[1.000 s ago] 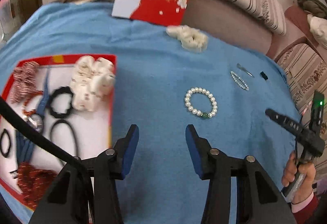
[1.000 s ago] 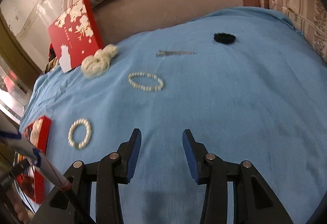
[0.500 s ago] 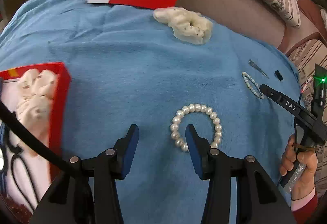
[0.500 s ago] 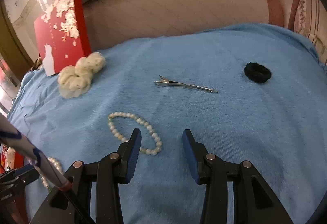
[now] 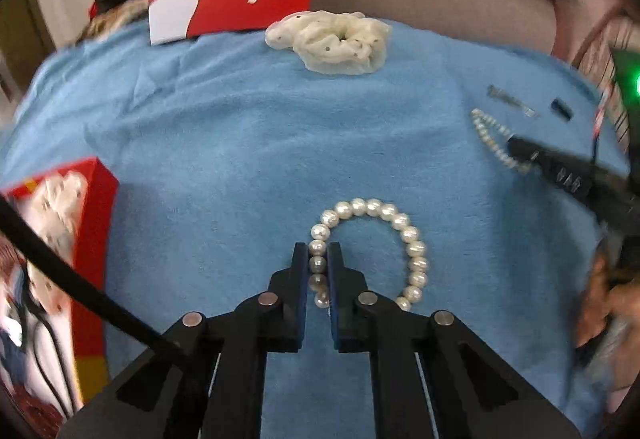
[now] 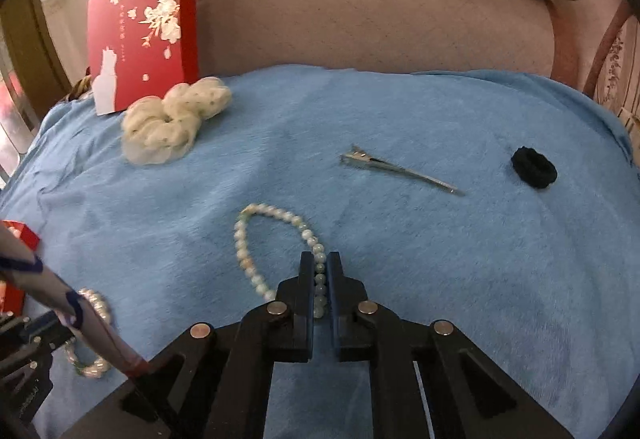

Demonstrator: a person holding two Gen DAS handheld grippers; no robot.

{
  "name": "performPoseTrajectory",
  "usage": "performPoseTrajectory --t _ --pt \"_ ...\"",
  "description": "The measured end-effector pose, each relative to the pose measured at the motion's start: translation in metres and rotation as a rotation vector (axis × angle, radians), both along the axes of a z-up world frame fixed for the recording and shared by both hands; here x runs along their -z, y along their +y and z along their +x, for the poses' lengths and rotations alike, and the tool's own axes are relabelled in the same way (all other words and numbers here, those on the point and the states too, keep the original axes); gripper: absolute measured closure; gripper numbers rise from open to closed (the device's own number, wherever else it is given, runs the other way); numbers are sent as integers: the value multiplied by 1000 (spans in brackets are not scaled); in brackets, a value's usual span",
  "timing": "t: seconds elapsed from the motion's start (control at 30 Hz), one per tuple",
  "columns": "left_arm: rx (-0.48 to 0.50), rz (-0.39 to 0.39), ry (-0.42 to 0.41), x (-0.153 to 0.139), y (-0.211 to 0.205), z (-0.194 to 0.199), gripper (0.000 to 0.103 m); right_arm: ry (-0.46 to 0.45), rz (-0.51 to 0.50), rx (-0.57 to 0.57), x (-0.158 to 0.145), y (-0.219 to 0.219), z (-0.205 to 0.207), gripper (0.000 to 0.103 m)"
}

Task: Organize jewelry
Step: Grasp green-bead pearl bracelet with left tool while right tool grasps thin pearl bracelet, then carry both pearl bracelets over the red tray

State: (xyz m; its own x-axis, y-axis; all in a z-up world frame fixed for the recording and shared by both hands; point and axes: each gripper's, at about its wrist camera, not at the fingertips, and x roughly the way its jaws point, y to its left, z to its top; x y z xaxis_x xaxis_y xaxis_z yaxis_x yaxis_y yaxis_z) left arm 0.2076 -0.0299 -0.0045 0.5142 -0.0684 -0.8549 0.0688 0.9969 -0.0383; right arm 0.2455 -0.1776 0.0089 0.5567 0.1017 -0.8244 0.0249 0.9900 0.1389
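Left gripper (image 5: 319, 263) pinches pearl bracelet (image 5: 400, 229); right gripper (image 6: 319, 271) pinches, seemingly, greenish bracelet (image 6: 244, 253).

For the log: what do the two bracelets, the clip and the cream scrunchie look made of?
White bracelet: round, glossy white beads, pearl or imitation; can't tell which. Pale bracelet: smaller, milky greenish beads, likely stone or glass. Clip: thin silver metal, shiny. Scrunchie: sheer, gathered cream fabric with small dark dots.

White pearl bracelet (image 5: 400, 235), pale-green bead bracelet (image 6: 248, 259): flat on blue cloth (image 6: 440, 259).
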Motion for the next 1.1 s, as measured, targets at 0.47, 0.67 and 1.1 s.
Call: performPoseTrajectory --t 0.47,0.67,1.1 --pt "-141 -198 -133 -91 126 -93 95 -177 164 -51 -99 46 -78 97" --pt "-254 -234 -184 -108 199 -118 95 -185 206 -146 -118 100 -114 97" --pt "-436 -230 -94 -70 328 -104 95 -120 222 -346 -124 220 -134 97"
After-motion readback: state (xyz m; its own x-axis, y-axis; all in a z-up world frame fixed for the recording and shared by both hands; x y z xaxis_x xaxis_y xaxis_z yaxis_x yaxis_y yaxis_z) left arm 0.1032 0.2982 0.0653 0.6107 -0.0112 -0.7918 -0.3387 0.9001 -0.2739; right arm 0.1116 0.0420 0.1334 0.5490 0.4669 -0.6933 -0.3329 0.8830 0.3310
